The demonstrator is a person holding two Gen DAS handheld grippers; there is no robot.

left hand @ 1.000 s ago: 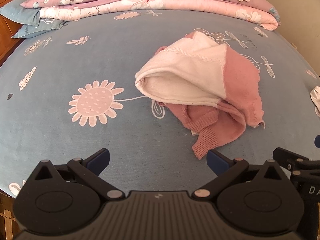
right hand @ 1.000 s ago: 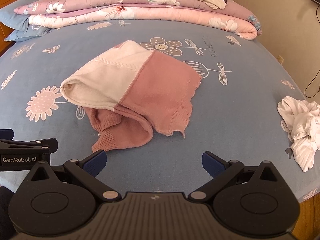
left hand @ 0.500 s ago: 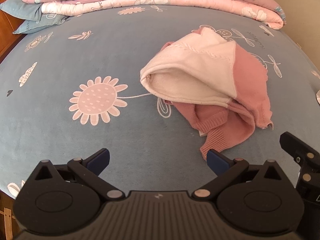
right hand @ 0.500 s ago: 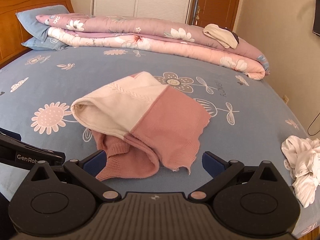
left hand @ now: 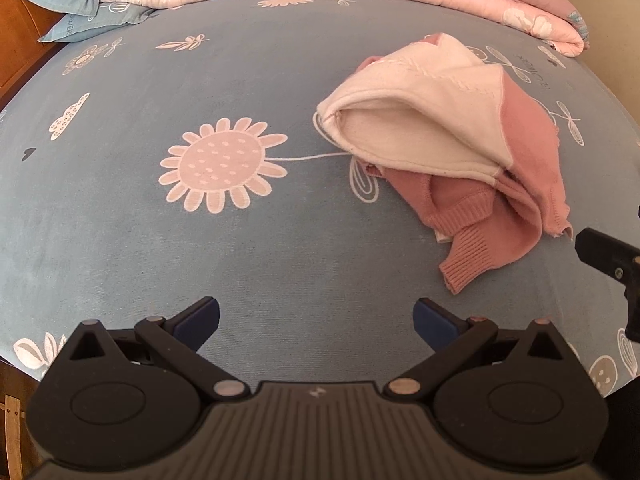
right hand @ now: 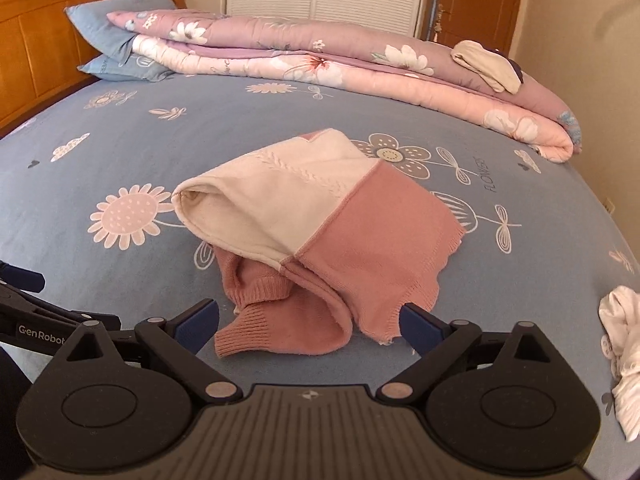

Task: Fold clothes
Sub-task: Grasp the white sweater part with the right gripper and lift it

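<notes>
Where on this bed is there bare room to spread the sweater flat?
Widest free patch: the blue sheet on the sunflower print's side of the pink-and-cream sweater, reaching to the pillows. A narrower strip lies between the sweater and the crumpled white garment. It is crowded along the far edge, under the folded quilt.

Blue flowered bed sheet [right hand: 280,120], folded pink quilt [right hand: 320,64], blue pillows [right hand: 116,36], wooden headboard [right hand: 36,40], wooden door [right hand: 480,0]
</notes>
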